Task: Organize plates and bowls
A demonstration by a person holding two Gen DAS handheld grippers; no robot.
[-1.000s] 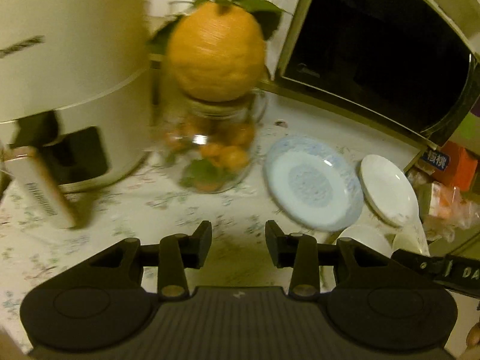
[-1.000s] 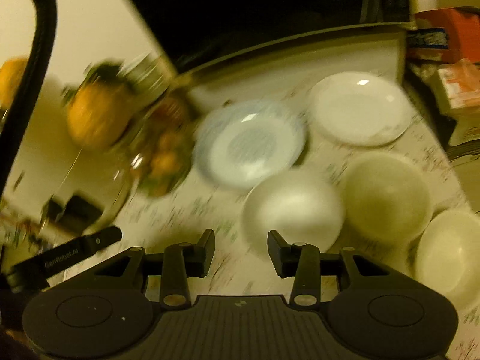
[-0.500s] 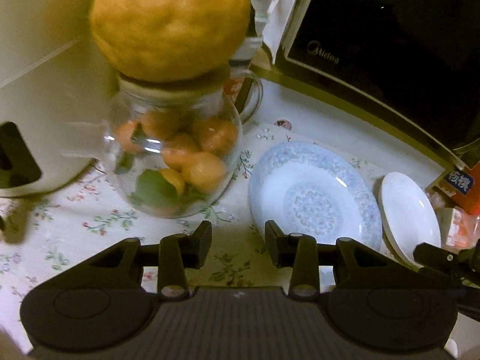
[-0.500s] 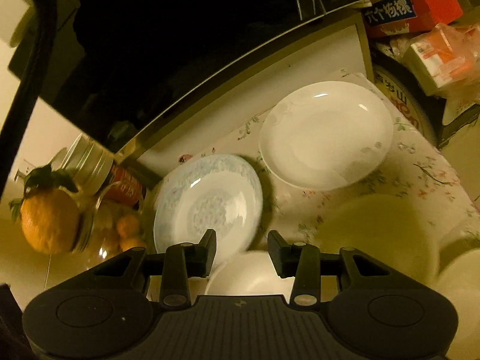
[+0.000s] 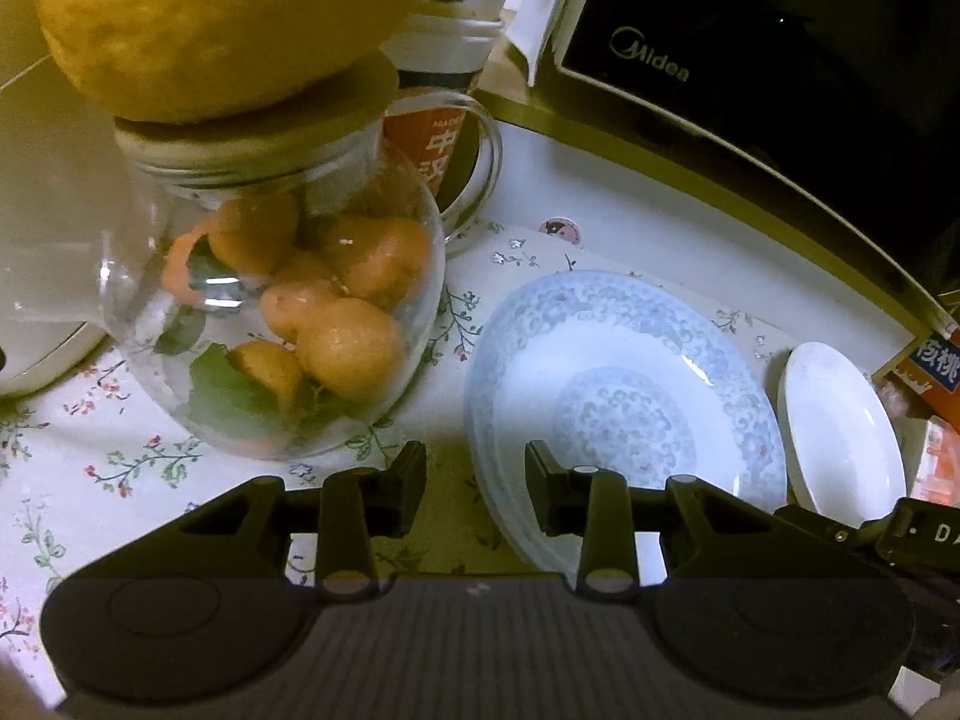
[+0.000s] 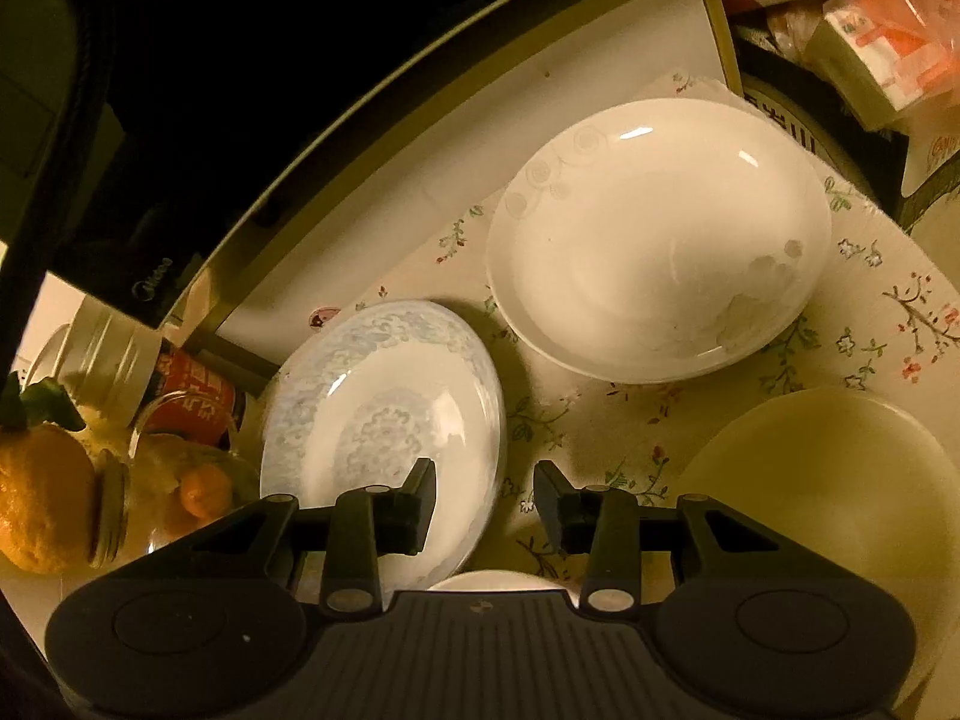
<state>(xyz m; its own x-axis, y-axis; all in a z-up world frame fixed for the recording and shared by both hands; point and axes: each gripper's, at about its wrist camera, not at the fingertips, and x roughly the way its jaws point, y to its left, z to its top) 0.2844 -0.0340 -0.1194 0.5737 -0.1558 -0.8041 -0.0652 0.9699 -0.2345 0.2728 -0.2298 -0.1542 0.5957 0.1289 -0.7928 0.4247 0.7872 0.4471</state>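
A blue-patterned plate (image 5: 624, 408) lies on the floral cloth, with a plain white plate (image 5: 840, 420) to its right. My left gripper (image 5: 474, 480) hovers over the blue plate's left rim. Its jaws are closing, the rim lies in the gap, and the pads are not pressing on it. In the right wrist view my right gripper (image 6: 483, 492) sits over the right rim of the blue plate (image 6: 384, 408), also closing with the rim between its fingers. Beyond lie the white plate (image 6: 654, 240), a cream bowl (image 6: 828, 480) and a white bowl's edge (image 6: 498, 579).
A glass jar of small oranges (image 5: 282, 324), with a large citrus fruit (image 5: 210, 18) on top, stands just left of the blue plate. A black microwave (image 5: 780, 60) runs along the back. A red can (image 6: 192, 402) and packets (image 6: 870, 42) crowd the edges.
Both grippers have come forward and down toward the blue plate, which now fills more of each view. Its rims now lie between the fingers. The jaws have narrowed slightly.
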